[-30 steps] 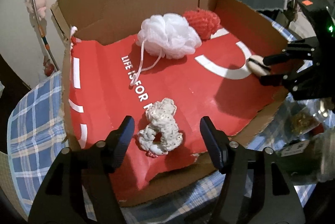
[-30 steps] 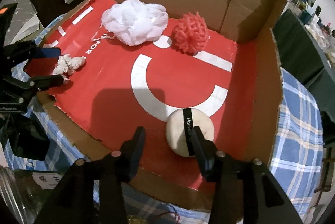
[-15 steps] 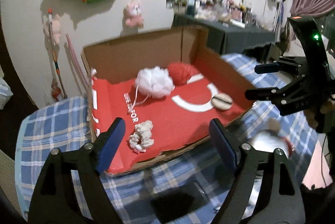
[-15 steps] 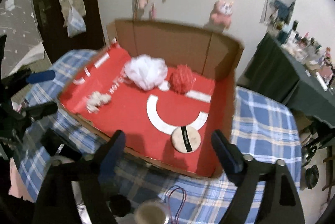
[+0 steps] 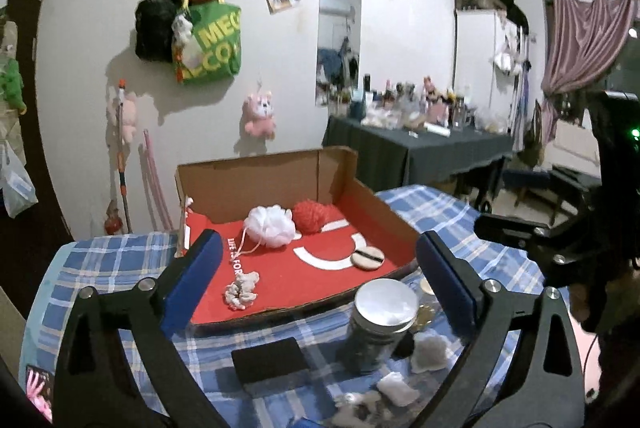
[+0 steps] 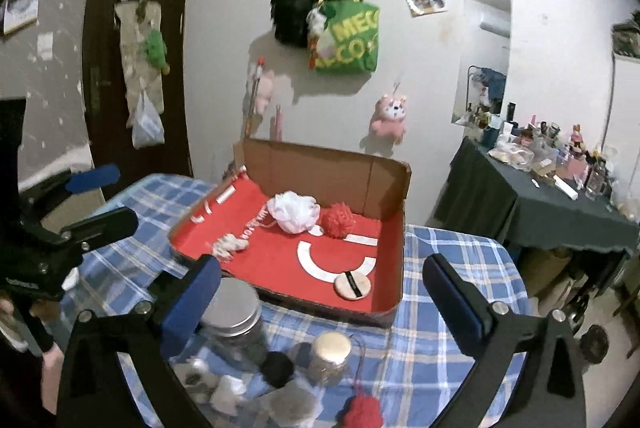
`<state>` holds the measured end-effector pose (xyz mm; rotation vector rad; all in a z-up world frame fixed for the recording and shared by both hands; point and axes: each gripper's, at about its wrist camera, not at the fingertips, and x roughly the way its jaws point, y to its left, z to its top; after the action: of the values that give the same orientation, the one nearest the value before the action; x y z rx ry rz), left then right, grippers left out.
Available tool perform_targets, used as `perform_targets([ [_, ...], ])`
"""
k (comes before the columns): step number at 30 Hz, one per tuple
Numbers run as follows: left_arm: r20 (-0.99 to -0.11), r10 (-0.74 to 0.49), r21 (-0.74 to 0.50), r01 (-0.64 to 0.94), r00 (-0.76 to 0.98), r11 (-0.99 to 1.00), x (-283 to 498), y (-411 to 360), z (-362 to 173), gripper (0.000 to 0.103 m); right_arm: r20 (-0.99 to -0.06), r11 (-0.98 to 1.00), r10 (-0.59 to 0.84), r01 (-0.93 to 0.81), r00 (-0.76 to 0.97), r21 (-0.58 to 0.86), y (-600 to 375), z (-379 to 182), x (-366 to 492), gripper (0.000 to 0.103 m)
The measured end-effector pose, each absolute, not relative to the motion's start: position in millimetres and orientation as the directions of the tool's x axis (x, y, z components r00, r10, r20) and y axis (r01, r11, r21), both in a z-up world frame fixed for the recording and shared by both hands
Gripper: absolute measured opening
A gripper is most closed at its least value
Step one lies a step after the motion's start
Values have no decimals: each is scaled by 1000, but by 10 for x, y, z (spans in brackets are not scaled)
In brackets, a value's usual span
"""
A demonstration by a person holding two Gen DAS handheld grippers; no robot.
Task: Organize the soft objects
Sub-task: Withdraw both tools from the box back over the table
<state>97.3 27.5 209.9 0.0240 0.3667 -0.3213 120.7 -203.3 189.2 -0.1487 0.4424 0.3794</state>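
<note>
An open cardboard box (image 5: 280, 168) with a red floor sits on the plaid table. Inside lie a white bath pouf (image 5: 269, 227), a red mesh ball (image 5: 310, 216), a beige powder puff (image 5: 367, 258) and a cream scrunchie (image 5: 241, 290). My left gripper (image 5: 317, 240) hangs back above the table's near side, its jaws opening with nothing between them. In the right wrist view the box (image 6: 320, 164) holds the same pouf (image 6: 294, 212), ball (image 6: 338, 220), puff (image 6: 353, 285) and scrunchie (image 6: 228, 245). My right gripper (image 6: 322, 262) is also opening and empty.
In front of the box on the blue plaid cloth (image 6: 440, 308) stand a metal-lidded jar (image 5: 382, 316) and a smaller jar (image 6: 330, 352). Beside them lie a black pad (image 5: 270, 358), a red pompom (image 6: 362, 410) and small white scraps. A dark table (image 6: 560, 204) with bottles stands at the right.
Both grippers have drawn back and up from the box and tilted toward level, their jaws spreading wide. The scrunchie and the powder puff stay lying on the red floor.
</note>
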Motion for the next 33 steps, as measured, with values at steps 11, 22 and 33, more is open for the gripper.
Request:
perform_targets([
  [11, -265, -287, -39, 287, 921, 957, 372, 195, 1949, 99, -281, 956, 245, -279, 928, -87, -2142, 1731, 406, 103],
  [22, -236, -255, -50, 250, 938, 967, -5, 104, 1597, 101, -214, 975, 162, -190, 963, -115, -2072, 1175, -36, 103],
  [33, -350, -210, -65, 200, 913, 978, -53, 87, 1067, 101, -308, 983, 175, -186, 935, -6, -2150, 634, -16, 103],
])
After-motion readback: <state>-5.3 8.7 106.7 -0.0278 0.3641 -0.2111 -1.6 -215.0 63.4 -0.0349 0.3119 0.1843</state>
